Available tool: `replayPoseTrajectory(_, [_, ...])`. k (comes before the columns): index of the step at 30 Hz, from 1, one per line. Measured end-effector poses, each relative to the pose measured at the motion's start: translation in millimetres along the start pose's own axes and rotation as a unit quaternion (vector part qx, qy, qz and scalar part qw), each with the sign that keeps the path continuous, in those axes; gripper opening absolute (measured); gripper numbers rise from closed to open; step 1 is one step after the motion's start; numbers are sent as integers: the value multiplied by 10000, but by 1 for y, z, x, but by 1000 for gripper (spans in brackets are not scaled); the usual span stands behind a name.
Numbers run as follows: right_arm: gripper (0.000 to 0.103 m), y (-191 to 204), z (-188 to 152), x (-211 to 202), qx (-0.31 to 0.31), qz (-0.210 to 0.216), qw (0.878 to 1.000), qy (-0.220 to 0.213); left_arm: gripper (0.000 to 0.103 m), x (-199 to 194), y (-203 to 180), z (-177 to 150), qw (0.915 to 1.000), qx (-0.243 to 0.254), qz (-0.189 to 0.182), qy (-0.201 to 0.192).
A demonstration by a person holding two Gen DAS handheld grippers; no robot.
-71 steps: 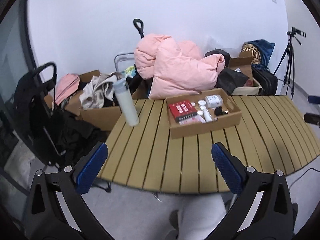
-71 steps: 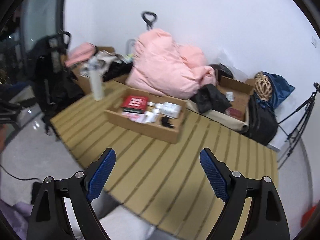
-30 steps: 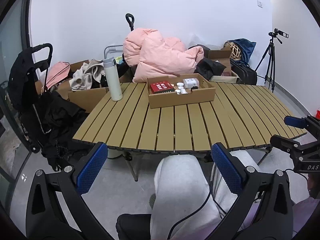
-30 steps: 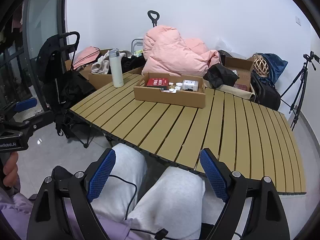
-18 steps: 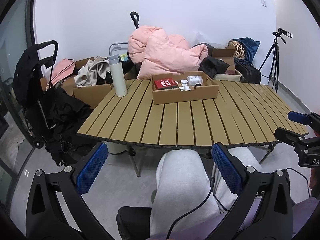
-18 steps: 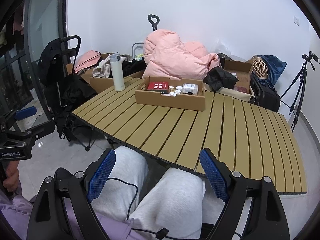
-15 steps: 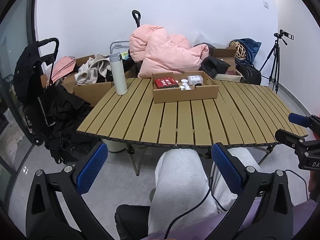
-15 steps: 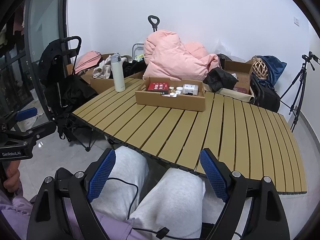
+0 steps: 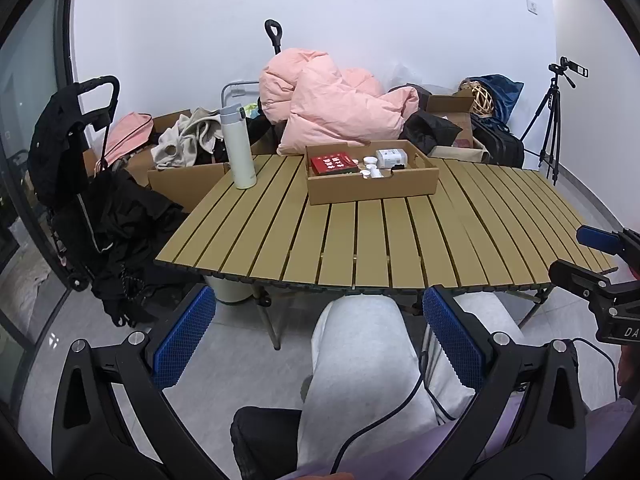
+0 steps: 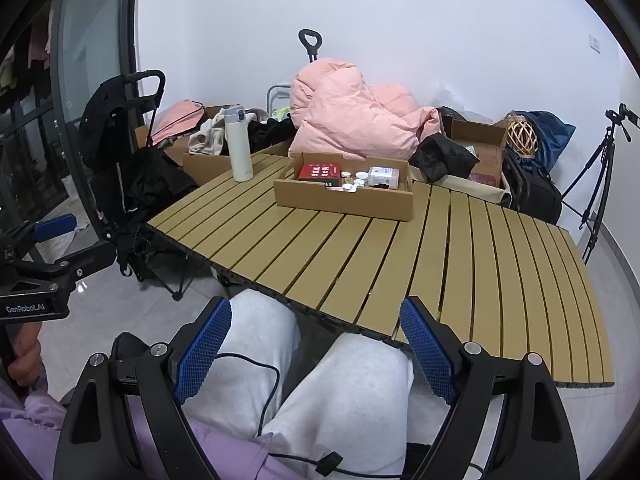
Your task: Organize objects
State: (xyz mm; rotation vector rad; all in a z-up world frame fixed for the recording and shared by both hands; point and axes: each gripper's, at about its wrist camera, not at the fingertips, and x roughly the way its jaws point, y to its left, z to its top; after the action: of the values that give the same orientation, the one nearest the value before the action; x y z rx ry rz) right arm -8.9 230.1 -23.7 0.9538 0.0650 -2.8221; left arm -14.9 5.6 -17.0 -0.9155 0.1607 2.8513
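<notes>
A shallow cardboard box sits on the far part of a slatted wooden table. In it lie a red box, small white jars and a white carton. A white flask stands upright at the table's far left corner. My left gripper is open and empty, held low over the person's grey-trousered knees. My right gripper is also open and empty above the lap, short of the table's near edge.
Behind the table lie a pink duvet, cardboard boxes with clothes, a black bag and a woven ball. A black pushchair stands at left, a tripod at right. Cables run across the lap.
Since 2.4 s ago both grippers have drawn back from over the table to above the person's lap. In the last half second the views barely shift.
</notes>
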Motion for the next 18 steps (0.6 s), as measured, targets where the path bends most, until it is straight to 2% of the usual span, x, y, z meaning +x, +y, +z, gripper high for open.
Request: replayPoseTrajectory(18, [89, -3, -3, -3, 22, 68, 10000, -1, 103, -3, -4, -3, 9999, 38, 88, 101])
